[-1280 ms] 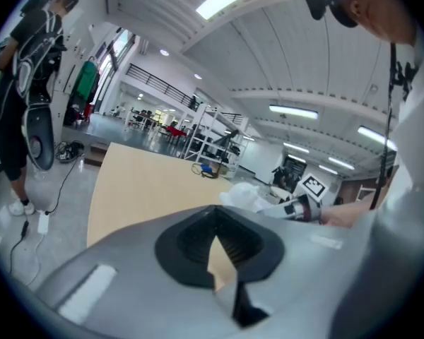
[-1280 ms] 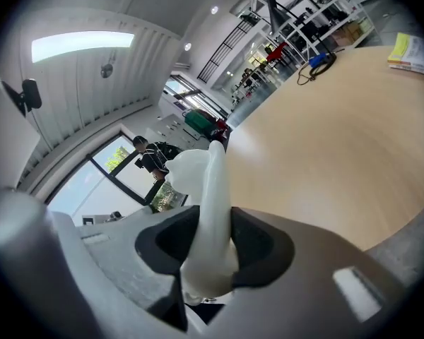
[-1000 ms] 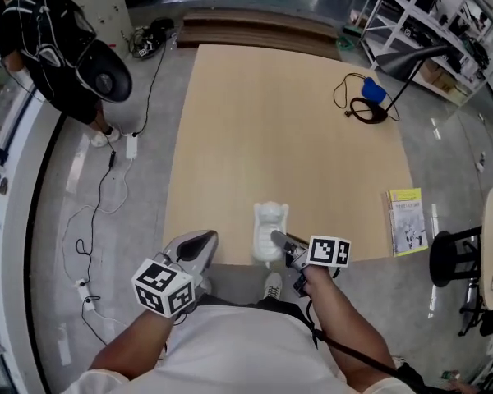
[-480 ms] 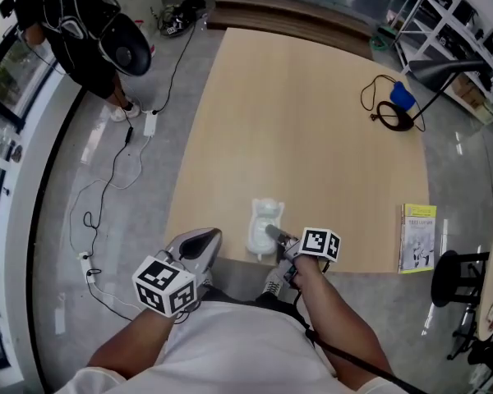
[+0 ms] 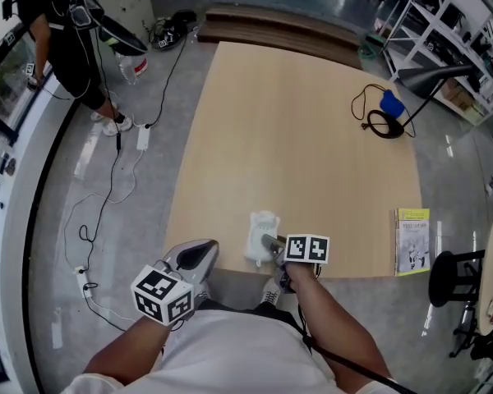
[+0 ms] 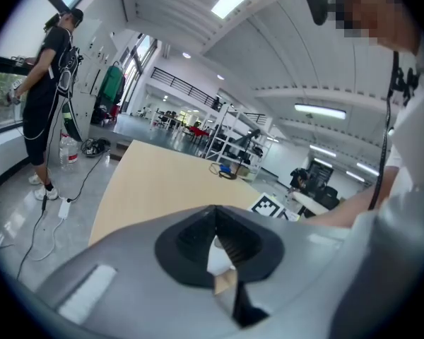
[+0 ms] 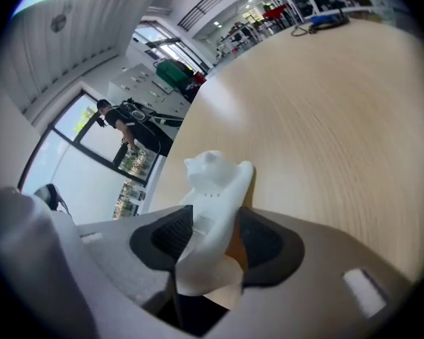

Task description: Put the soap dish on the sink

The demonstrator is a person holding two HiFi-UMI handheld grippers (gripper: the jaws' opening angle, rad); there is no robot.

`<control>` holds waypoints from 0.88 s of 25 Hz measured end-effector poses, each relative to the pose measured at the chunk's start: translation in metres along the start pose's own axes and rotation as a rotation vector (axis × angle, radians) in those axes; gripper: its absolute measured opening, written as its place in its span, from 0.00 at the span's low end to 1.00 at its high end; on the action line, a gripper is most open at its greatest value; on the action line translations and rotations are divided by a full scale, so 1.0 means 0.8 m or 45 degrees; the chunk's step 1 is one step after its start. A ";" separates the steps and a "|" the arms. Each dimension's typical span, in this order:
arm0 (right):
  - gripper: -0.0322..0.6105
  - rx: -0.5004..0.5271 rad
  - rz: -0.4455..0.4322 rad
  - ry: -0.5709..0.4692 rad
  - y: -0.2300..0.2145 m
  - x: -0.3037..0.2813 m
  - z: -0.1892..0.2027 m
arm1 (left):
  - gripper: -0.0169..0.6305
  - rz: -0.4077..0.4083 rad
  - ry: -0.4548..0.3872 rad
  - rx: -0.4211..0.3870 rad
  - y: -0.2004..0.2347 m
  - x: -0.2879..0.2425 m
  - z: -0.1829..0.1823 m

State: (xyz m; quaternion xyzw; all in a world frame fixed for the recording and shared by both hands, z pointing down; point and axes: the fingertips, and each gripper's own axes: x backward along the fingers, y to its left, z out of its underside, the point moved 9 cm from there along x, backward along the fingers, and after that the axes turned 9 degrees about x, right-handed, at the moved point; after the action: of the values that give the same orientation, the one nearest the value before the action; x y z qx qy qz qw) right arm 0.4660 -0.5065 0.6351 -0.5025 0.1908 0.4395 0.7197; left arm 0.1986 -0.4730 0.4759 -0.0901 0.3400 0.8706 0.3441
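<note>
Presently, the left gripper (image 6: 213, 221) sits short of the table's (image 5: 296, 138) near edge, jaws together. The right gripper (image 7: 210, 242) has just been opening its jaws; they stand apart around the white soap dish (image 7: 215, 182), which lies on the table by that edge. Farther off: 1 book (image 5: 412, 240), 1 black lamp (image 5: 394, 109).

Wooden table (image 5: 296, 138) is carrying a black desk lamp (image 5: 386, 125) with a blue object (image 5: 391, 103) at its far right, a yellow book (image 5: 411, 240) is lying by its near right corner beside a black stool (image 5: 453, 279), and a person in black (image 5: 62, 39) is standing far left over floor cables (image 5: 107, 195).
</note>
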 end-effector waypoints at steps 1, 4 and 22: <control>0.37 0.048 0.023 0.006 0.003 0.000 -0.003 | 0.04 0.002 -0.001 0.000 0.001 0.000 0.000; 0.37 0.117 0.054 0.013 0.007 -0.001 -0.005 | 0.04 0.015 0.003 -0.002 -0.002 -0.002 0.003; 0.05 0.349 -0.022 -0.480 0.087 0.149 -0.001 | 0.04 0.033 -0.031 -0.107 -0.004 0.024 -0.006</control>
State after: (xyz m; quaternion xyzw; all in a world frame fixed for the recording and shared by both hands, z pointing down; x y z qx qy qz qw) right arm 0.4735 -0.4467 0.5107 -0.3106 0.1066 0.4892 0.8080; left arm 0.1861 -0.4641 0.4633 -0.0896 0.3002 0.8894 0.3328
